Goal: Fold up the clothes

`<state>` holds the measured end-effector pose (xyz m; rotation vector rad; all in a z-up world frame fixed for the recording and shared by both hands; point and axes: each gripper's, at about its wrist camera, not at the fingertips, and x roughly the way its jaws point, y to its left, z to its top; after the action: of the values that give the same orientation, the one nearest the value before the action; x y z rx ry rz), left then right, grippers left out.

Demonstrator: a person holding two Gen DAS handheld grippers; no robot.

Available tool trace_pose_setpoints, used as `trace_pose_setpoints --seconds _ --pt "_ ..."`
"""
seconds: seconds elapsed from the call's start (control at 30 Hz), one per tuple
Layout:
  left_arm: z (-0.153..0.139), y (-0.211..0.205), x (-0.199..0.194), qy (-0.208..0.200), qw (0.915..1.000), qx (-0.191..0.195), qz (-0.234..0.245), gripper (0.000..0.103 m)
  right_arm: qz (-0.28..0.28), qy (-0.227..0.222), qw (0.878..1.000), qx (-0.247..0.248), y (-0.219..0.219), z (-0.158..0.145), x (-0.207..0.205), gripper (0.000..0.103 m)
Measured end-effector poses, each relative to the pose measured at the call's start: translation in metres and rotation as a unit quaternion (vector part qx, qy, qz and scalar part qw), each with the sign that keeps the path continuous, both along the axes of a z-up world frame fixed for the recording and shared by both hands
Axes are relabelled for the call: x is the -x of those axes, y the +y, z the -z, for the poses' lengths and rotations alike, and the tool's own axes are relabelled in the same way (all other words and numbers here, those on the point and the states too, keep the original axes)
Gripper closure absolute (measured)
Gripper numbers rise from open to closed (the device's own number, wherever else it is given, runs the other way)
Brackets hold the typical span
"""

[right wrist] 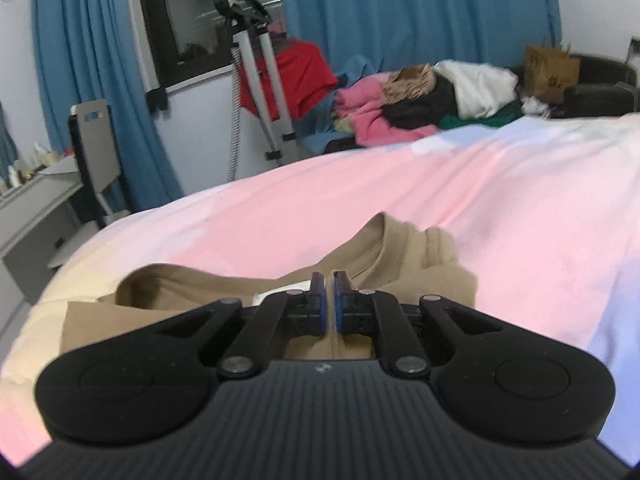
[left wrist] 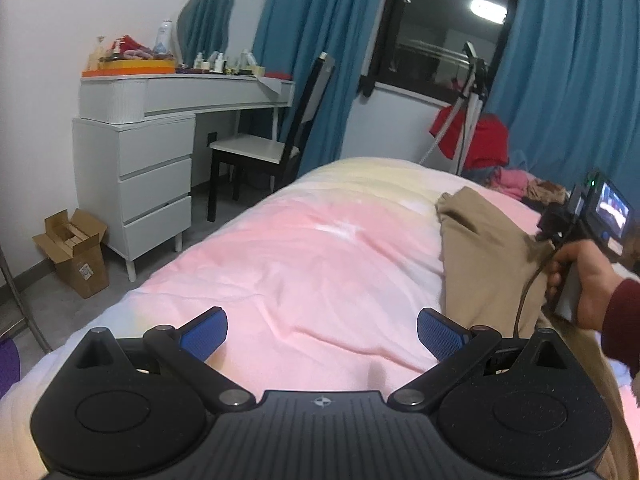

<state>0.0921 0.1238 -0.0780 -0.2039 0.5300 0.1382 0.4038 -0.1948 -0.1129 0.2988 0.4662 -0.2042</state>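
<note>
- Tan shirt (right wrist: pixel 280 288) lies flat on the pink bedspread (left wrist: pixel 304 248).
- Right gripper (right wrist: pixel 330 300) is pinched nearly closed on the shirt's fabric.
- Left gripper (left wrist: pixel 322 330) hangs spread wide, holding nothing.

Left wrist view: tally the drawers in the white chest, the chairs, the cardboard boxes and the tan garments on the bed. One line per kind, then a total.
Drawers in the white chest: 3
Chair: 1
Cardboard box: 1
Tan garment: 1
Total: 6
</note>
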Motion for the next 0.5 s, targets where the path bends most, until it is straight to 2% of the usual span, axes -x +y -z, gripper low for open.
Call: trace_pose_setpoints --seconds 0.03,0.07,0.1,0.13,0.17,0.3,0.5 --pt "0.001 -0.002 -0.002 0.002 1.0000 -0.006 0.002 0.001 -0.008 0.001 1.000 -0.001 0.000 -0.002 0.000 0.086" --pt "0.003 -0.003 -0.004 0.004 0.9999 -0.009 0.003 0.001 -0.016 0.002 1.000 -0.001 0.001 -0.004 0.001 0.071" --pt "0.004 -0.004 -0.006 0.005 0.9999 -0.011 0.006 0.001 -0.022 -0.003 1.000 0.005 0.003 -0.007 0.005 0.062" --pt "0.004 -0.005 -0.007 0.007 0.9999 -0.013 0.009 0.001 -0.029 -0.010 0.999 0.014 0.007 -0.013 0.013 0.042" --pt "0.005 -0.006 -0.008 0.007 0.9998 -0.015 0.010 0.001 -0.036 -0.017 0.999 0.021 0.011 -0.018 0.021 0.035" --pt "0.004 -0.010 -0.008 0.008 0.9995 -0.024 0.017 0.001 -0.082 -0.050 0.995 0.027 0.021 -0.049 0.079 0.036" --pt "-0.010 -0.013 0.008 -0.008 0.9995 -0.017 0.023 0.001 -0.103 -0.101 0.990 0.002 0.017 -0.086 0.208 0.036"
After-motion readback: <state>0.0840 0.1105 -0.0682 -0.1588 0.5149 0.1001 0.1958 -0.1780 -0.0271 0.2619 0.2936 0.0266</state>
